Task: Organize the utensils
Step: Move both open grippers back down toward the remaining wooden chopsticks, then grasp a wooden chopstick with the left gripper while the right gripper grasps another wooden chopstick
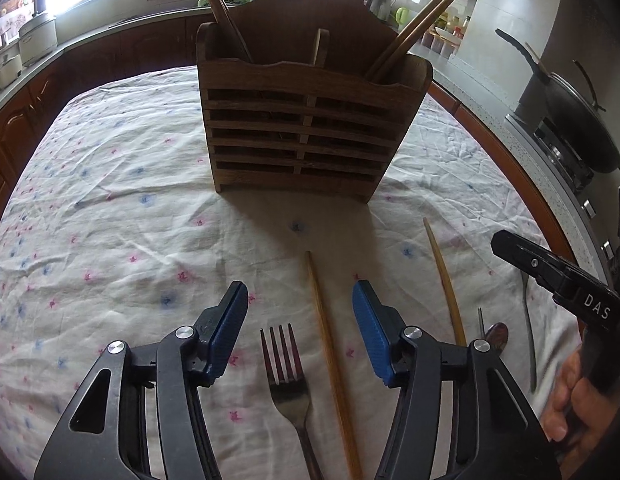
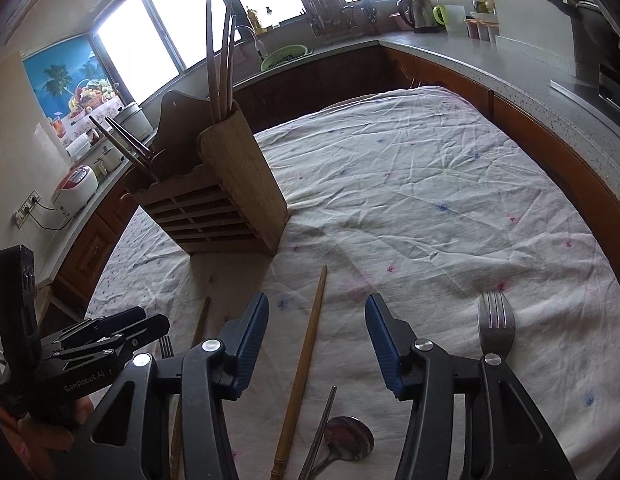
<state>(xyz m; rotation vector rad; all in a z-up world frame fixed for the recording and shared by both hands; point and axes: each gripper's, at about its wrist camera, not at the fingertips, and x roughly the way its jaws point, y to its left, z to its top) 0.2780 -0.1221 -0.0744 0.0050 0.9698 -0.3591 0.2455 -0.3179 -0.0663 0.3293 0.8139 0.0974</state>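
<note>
**kitchenlurker:** Kitchen counters are wrapping around a table under a crinkled white cloth with tiny pink and blue flowers (image 1: 121,184). A slatted wooden two-compartment utensil holder (image 1: 305,128) is standing upright mid-table, already carrying brown chopsticks in both halves. The left gripper (image 1: 299,330) is hanging with its blue pads spread, pinching nothing, and a four-tined steel fork (image 1: 287,380) plus a long yellowish wooden chopstick (image 1: 330,344) are lying flat on the cloth in the gap between them.

**umi_fan:** The right gripper (image 2: 317,344) is looking the same, spread and empty, with a second yellowish wooden chopstick (image 2: 303,364) lying between its pads. A shiny steel spoon (image 2: 348,438) is sitting just beside that, and a stubby steel fork (image 2: 496,318) is lying off to the right.

**kitchenlurker:** Chopsticks are probably light, stiff and slick, prone to rolling on that soft cloth. Pinching mid-shaft, across the stick, is looking safest.

**umi_fan:** Forks are likely heavier; the narrow neck seems the better hold.
</note>
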